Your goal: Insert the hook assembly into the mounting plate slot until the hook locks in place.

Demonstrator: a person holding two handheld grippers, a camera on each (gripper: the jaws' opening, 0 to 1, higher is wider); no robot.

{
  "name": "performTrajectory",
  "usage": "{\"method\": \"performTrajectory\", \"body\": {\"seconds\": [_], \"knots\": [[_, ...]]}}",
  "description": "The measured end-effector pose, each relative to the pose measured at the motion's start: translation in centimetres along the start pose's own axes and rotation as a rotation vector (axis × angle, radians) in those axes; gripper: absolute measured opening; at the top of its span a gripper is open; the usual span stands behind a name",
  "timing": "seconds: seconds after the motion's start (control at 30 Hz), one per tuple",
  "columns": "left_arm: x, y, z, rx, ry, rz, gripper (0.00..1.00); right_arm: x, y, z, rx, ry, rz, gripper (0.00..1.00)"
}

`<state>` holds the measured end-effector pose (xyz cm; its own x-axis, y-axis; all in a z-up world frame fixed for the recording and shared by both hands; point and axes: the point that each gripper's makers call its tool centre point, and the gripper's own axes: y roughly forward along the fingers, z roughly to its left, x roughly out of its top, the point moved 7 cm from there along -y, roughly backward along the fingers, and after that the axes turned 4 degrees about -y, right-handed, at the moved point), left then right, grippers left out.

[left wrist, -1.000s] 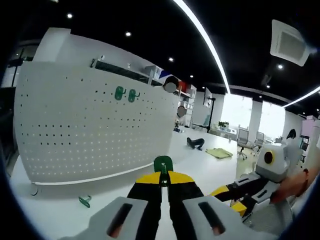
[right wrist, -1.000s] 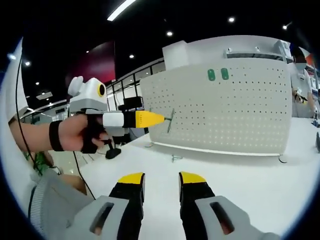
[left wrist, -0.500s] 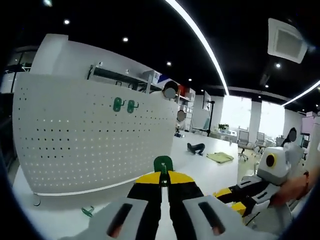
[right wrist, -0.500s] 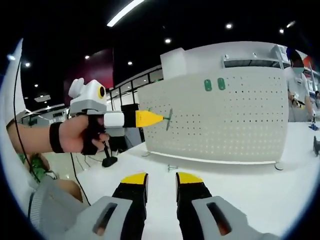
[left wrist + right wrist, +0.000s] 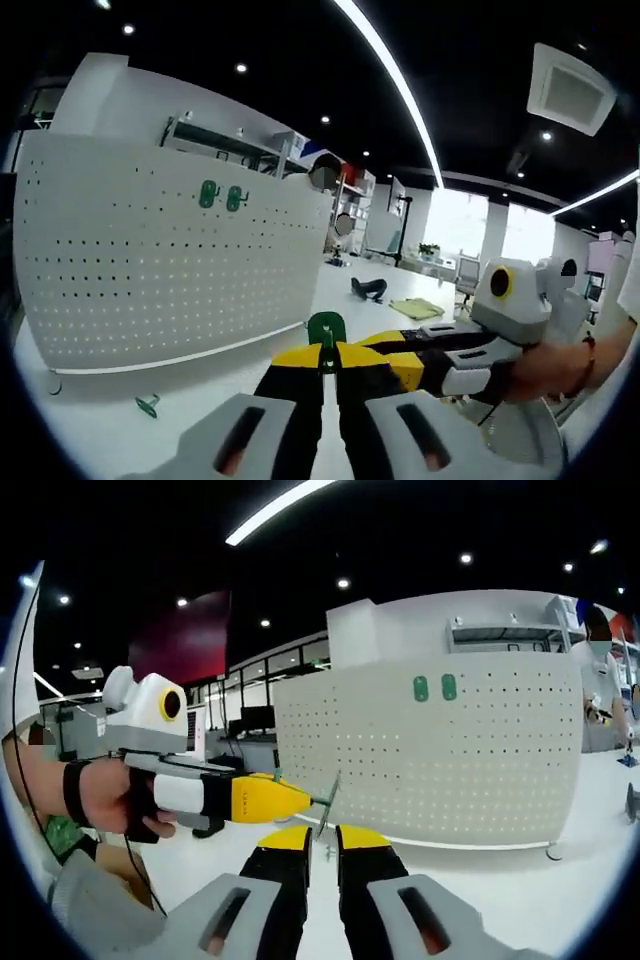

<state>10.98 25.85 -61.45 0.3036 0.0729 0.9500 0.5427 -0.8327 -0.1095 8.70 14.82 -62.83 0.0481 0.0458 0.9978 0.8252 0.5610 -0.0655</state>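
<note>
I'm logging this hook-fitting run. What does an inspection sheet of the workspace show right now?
Surface: white table.
Job's things: upright white pegboard, two green hooks mounted near its top; a green hook in the left gripper.
Clutter: a loose green hook on the table by the pegboard.
Grippers: left shut on hook; right gripper nearly closed, holding nothing.
Cables: nothing seen.
Surroundings: office hall, ceiling strip light, shelving.

Right gripper (image 5: 318,842), yellow-tipped jaws nearly closed, empty. Left gripper (image 5: 300,800) pinches a green plastic hook (image 5: 327,792) before the white perforated pegboard (image 5: 440,750).
</note>
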Motion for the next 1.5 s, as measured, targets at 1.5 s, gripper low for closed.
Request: {"method": "performTrajectory", "body": {"seconds": [1.5], "knots": [[-0.7, 0.1, 0.9, 0.043, -0.08, 0.023, 0.02, -0.2, 0.4, -0.6, -0.025, -0.052, 0.024, 0.07]]}}
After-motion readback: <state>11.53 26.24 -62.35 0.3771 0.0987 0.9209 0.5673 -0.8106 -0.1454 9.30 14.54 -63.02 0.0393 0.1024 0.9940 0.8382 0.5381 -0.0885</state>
